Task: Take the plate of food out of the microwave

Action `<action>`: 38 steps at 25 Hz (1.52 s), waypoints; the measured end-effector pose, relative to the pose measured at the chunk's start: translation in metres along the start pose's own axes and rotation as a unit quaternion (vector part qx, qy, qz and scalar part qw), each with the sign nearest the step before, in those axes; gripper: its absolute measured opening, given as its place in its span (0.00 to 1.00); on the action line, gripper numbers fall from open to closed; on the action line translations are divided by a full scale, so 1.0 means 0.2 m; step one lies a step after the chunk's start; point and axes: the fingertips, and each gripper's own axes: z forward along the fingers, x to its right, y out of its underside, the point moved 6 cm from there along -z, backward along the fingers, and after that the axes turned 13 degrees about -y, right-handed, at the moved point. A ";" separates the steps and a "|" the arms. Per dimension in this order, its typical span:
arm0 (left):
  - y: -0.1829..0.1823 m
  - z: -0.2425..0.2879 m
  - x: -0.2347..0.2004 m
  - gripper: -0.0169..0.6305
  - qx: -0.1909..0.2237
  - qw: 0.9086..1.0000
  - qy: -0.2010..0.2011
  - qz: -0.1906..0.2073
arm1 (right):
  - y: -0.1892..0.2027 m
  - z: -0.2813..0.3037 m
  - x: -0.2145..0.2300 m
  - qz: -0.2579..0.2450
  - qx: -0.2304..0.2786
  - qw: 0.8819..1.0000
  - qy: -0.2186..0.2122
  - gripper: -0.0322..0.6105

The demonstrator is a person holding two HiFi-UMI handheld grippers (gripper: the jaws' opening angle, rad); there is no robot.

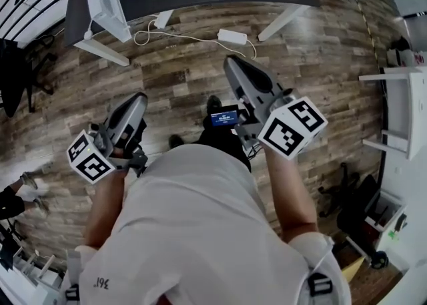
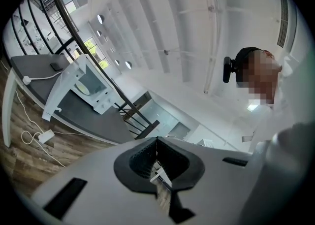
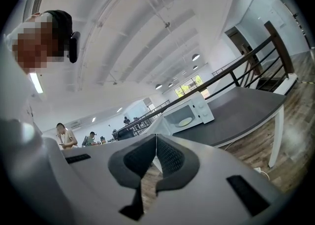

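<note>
both claws are held out in front of the person, well apart from the table. left claw (image 2: 157, 140) is pinched closed w/ nothing in it. right claw (image 3: 156, 138) is the same: pads together, empty. the white box-shaped microwave (image 3: 189, 113) sits on the dark grey table w/ white legs (image 3: 241, 111), abt 11 o'clock from the person. the pale round plate of food (image 3: 185, 121) shows inside it.

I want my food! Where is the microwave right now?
The microwave stands on the dark table beyond the wooden floor; in the right gripper view it is right of centre, in front of the black railing.
</note>
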 end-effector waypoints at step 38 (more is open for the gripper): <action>-0.53 1.35 -0.48 0.04 0.047 0.984 -0.153 0.081 | -0.47 0.58 1.04 0.033 -0.048 0.998 -0.019 0.05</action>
